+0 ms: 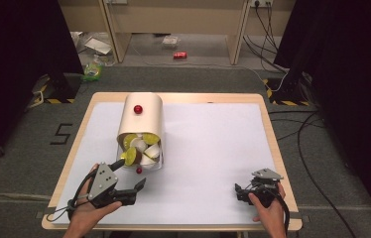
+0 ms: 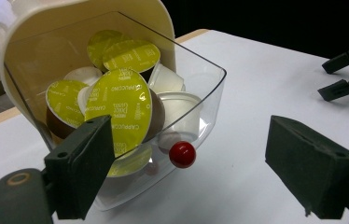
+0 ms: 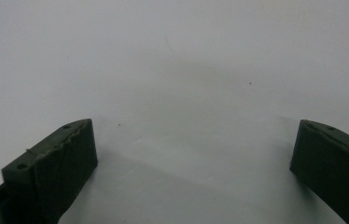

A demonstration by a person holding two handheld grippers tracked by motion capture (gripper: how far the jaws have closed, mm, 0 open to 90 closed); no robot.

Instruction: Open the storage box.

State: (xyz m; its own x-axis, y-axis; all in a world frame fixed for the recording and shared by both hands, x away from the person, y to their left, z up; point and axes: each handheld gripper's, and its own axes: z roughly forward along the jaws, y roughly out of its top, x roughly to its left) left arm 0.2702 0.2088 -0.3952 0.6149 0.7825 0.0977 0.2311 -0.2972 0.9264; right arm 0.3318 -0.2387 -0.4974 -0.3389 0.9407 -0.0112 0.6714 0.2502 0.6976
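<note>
Clear plastic drawer (image 2: 205, 93) with a small red ball knob (image 2: 182, 154), pulled partway out of a cream rounded dispenser housing (image 1: 141, 119) lying on the white sheet (image 1: 213, 148) over the light wooden table (image 1: 268, 124); second red knob (image 1: 137, 109) on top of the housing. Drawer loaded with coffee capsules: several with yellow-green foil lids (image 2: 121, 109) printed "cappuccino", others plain white plastic cups (image 2: 179, 109), stacked loosely and tilted against each other. Housing placed left of centre on the table, drawer mouth facing the person's side. Left gripper (image 1: 133, 174), black two-jaw with grey three-cornered plate, held in the left hand (image 1: 87, 208) just in front of the drawer, jaws spread wide and gripping nothing. In the left gripper view, one jaw overlapping the drawer's near corner and the big foil lid, other jaw out over bare sheet; red knob seen in the gap between them, nearer the first jaw; contact between that jaw and the drawer wall not resolvable. Right gripper (image 1: 239, 191), same build, in the right hand (image 1: 269, 210) near the table's right front corner, well apart from the dispenser. Right gripper view: both jaws far apart, plain white sheet between them, nothing held. Floor beyond the table: red can (image 1: 180, 55), green packet (image 1: 92, 71), loose black cables (image 1: 273, 34).
</note>
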